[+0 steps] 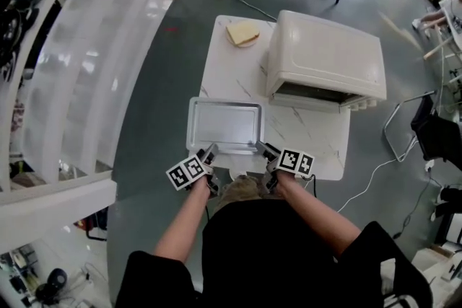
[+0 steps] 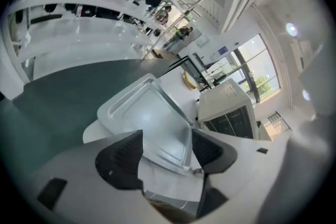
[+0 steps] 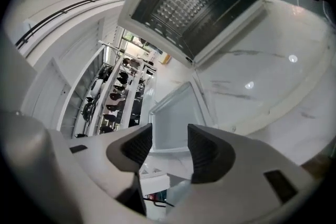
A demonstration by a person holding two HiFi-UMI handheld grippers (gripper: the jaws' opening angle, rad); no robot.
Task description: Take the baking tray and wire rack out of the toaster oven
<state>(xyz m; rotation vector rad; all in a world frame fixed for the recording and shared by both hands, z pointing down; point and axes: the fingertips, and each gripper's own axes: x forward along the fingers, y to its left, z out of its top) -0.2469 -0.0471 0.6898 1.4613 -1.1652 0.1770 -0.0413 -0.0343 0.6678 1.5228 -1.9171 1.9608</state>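
The baking tray point(image 1: 224, 125) lies flat on the worktop point(image 1: 310, 133), just in front of the toaster oven point(image 1: 325, 58), likely set there to leave the oven mouth reachable. The left hand-held gripper point(image 1: 210, 153) and right hand-held gripper point(image 1: 264, 151) hang over its near edge, jaws apart and empty. The wire rack point(image 3: 184, 0) sits inside the oven, not yet taken out.

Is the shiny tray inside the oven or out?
Out. The baking tray lies flat on the white table, beside the toaster oven.
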